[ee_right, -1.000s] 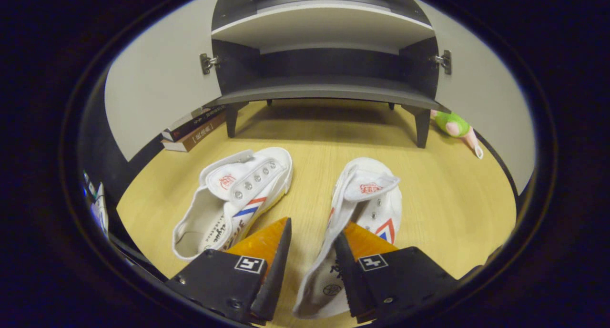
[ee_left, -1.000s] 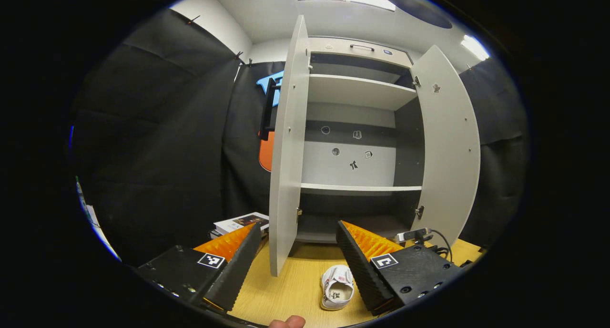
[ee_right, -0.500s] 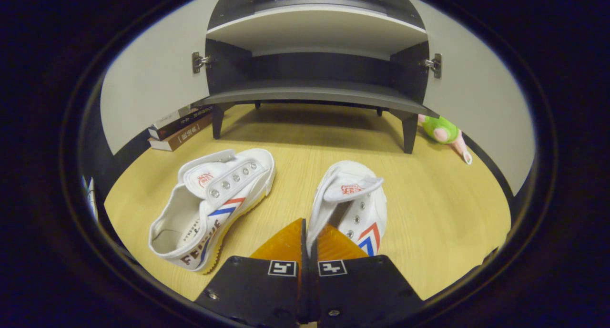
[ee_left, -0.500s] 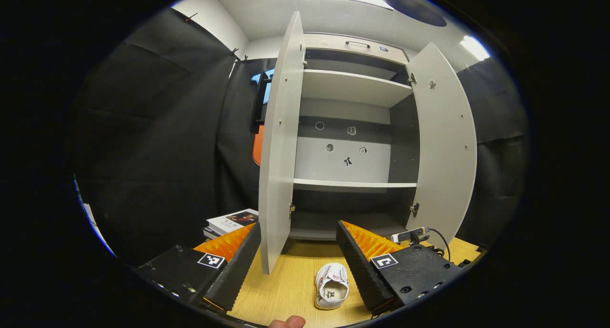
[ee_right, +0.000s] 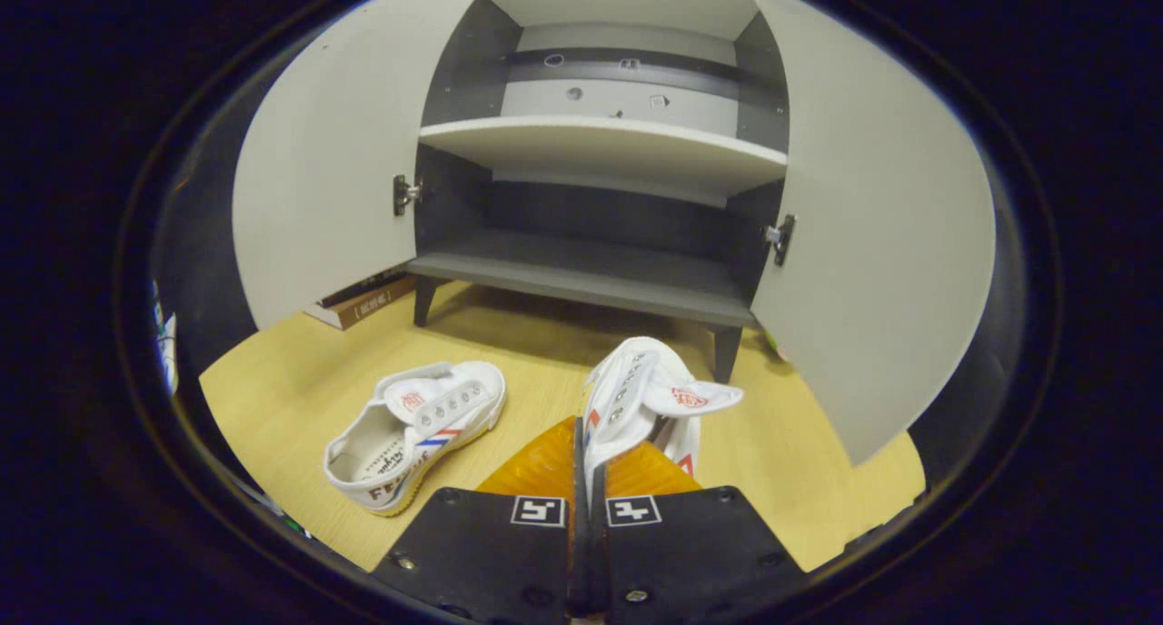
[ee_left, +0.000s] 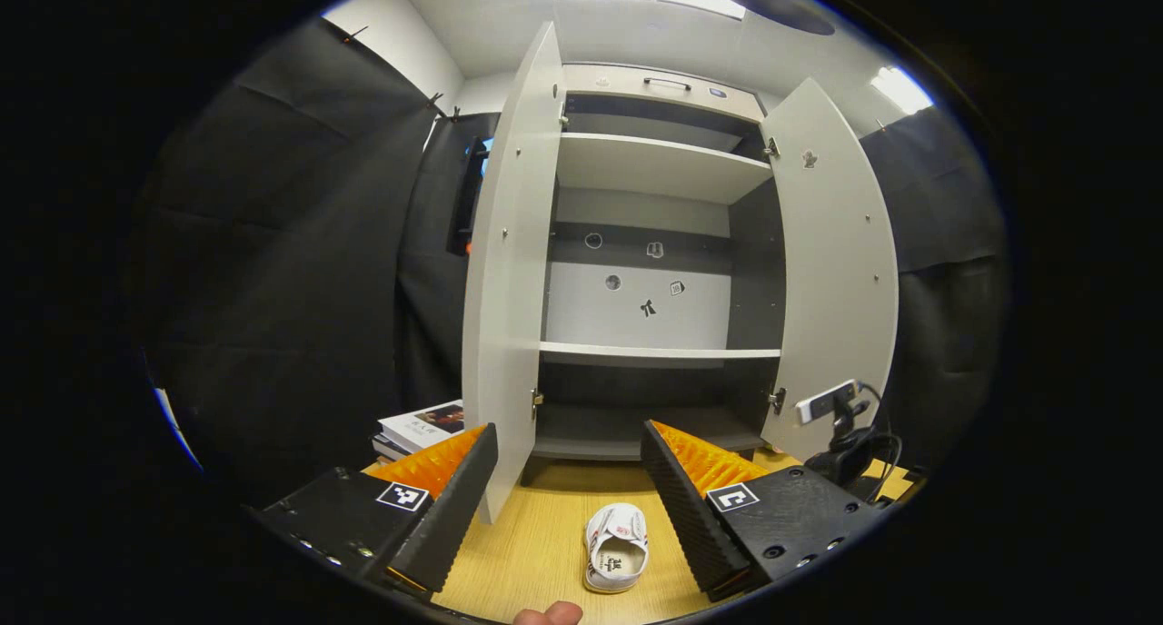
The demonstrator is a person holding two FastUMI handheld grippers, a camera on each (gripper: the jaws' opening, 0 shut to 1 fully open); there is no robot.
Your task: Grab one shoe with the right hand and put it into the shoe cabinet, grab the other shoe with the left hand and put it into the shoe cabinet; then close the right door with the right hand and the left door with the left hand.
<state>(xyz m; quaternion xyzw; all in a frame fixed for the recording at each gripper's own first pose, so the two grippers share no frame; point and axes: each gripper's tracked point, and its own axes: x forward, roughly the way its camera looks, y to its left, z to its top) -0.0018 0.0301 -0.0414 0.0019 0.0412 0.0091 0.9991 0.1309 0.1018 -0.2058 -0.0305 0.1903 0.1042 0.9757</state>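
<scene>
In the right gripper view, the right gripper (ee_right: 586, 443) has its fingers pressed nearly together on the side wall of a white canvas shoe (ee_right: 641, 393), which is lifted off the wooden tabletop (ee_right: 818, 452) with its toe pointing up and away toward the shoe cabinet (ee_right: 600, 153). The heel end of this shoe is hidden behind the fingers, so how deep the grip goes cannot be made out. The second white shoe (ee_right: 413, 430) lies on the tabletop to the near left, well apart from the held one. A stack of books (ee_right: 359, 300) is partly cut off by the open left door (ee_right: 327, 180); the open right door (ee_right: 872, 234) covers whatever lies behind it.

In the left gripper view, the left gripper (ee_left: 568, 471) holds its fingers wide apart with nothing between them. A white shoe (ee_left: 616, 560) rests on the tabletop below and between those fingers, apart from both. The cabinet (ee_left: 645, 262) stands far ahead with both doors open and its shelves bare. A fingertip (ee_left: 548, 614) is cut off at the bottom edge.
</scene>
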